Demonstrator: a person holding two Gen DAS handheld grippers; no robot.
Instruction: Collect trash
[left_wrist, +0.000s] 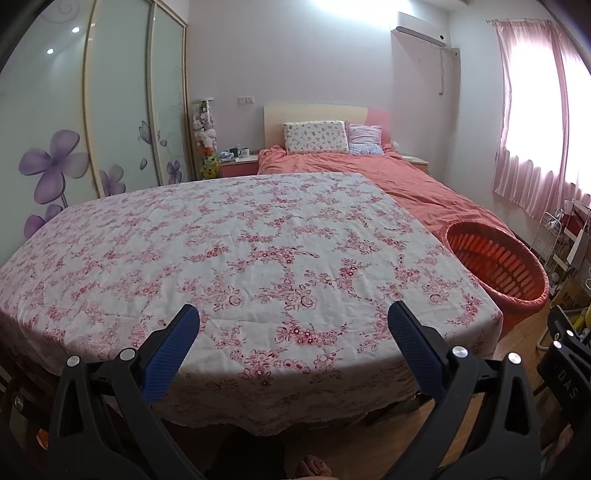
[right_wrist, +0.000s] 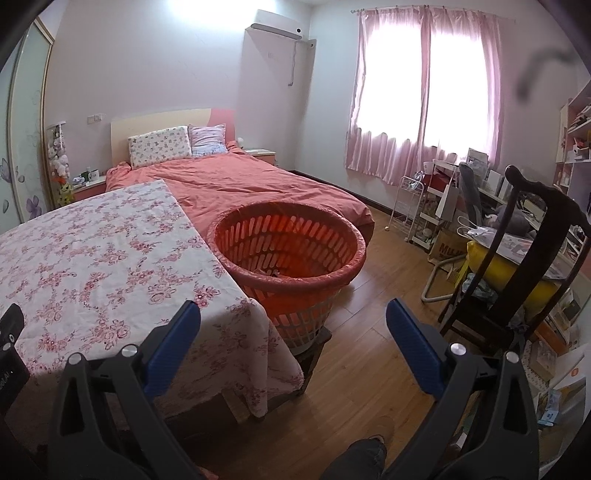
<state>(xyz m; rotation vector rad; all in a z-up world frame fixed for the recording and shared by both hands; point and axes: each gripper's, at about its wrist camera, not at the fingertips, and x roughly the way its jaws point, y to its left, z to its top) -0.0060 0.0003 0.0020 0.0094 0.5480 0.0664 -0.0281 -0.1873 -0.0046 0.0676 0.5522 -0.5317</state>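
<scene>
Both grippers, left (left_wrist: 293, 321) and right (right_wrist: 293, 319), hang wide and empty over the bare floral tabletop (left_wrist: 258, 240); trash appears to sit already in the basket (right_wrist: 288, 251) beside it, so collecting seems finished, pending a final look around.

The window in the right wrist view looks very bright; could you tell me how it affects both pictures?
Right wrist view: the window is blown out white behind the pink curtains. Left wrist view: the same glare sits at the right edge, and the fisheye bows the tablecloth edges.
</scene>
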